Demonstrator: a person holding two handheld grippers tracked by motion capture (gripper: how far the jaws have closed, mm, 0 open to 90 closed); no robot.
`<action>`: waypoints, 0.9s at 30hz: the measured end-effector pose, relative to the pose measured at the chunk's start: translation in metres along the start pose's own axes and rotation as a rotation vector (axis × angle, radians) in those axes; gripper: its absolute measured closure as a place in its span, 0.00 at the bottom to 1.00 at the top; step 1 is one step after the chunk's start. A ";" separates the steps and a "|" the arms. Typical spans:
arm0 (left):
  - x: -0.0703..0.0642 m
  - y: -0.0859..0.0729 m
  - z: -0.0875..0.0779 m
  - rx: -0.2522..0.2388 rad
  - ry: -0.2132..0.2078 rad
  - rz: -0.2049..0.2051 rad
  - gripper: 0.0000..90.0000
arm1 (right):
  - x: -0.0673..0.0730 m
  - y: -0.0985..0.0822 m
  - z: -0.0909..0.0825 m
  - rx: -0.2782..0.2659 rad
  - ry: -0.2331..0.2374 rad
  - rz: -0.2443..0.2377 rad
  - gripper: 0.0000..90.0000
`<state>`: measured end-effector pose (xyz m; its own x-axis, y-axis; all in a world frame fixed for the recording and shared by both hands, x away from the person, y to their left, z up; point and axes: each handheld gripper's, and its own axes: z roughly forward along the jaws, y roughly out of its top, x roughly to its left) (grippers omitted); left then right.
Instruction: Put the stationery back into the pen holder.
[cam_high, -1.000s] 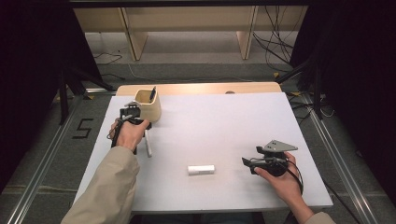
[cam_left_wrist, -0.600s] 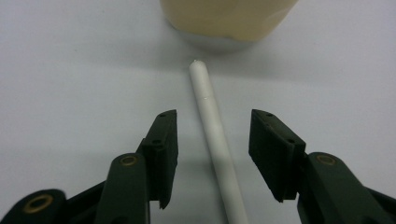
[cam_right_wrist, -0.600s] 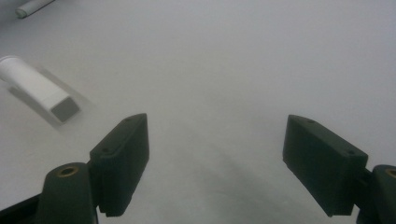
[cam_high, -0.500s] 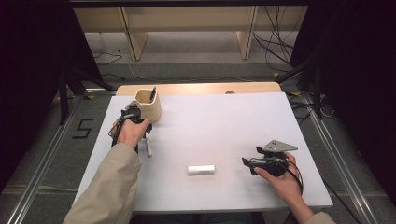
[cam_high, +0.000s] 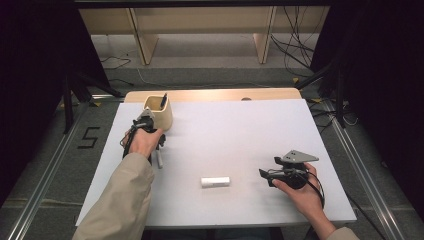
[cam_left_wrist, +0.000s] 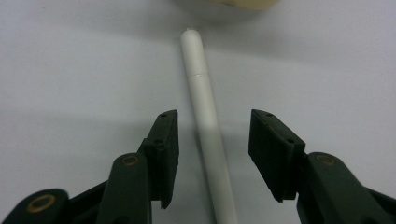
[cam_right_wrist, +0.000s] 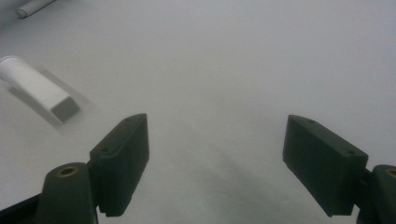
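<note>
Left gripper (cam_left_wrist: 212, 158) hangs low over the white table (cam_high: 240, 135), black matte jaws half apart with a white pen (cam_left_wrist: 205, 116) lying flat between them. The pads stand clear of the pen on both sides, no squeeze. Pen is a smooth, slim cylinder, rounded tip, with a faint seam ring near that tip. Seen from above, the left gripper (cam_high: 145, 127) sits just in front of the pen cup (cam_high: 159, 111), and the pen (cam_high: 159, 159) sticks out toward the person from under the left hand (cam_high: 144, 142).

Pen cup is a pale beige tub, rounded-square, matte, near the far left corner of the table; a dark pen (cam_high: 163, 100) stands tilted inside it. The white pen's tip points at the cup's base, close but not touching.

Right of the pen cup and well apart from it, nearer the person, lies a short white tube (cam_high: 215, 181), a stubby cylinder with a flat grey end, on its side.

Right gripper (cam_high: 265, 175) sits further right still, well away from the cup, held level in the right hand (cam_high: 300, 192), grey triangular plate on top. Its jaws are wide apart over bare table surface, nothing between them, with the white tube (cam_right_wrist: 39, 91) off to one side.

Table surface is flat white and smooth; a wooden edge shows behind the cup.
</note>
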<state>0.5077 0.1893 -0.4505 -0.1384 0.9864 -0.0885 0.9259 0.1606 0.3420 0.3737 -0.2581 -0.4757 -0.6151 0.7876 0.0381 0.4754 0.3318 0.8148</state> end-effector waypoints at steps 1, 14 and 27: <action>0.000 0.000 0.001 0.004 0.002 -0.004 0.59 | 0.000 0.000 0.000 0.000 0.000 0.001 0.26; -0.005 0.000 0.006 0.026 0.025 -0.036 0.64 | 0.000 0.000 0.000 -0.001 0.002 0.001 0.26; -0.006 0.002 0.006 0.020 0.043 -0.065 0.70 | 0.000 0.000 0.000 0.002 0.003 -0.002 0.26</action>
<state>0.5129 0.1836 -0.4552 -0.2131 0.9745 -0.0698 0.9212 0.2242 0.3180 0.3738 -0.2578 -0.4758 -0.6178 0.7854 0.0384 0.4756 0.3343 0.8137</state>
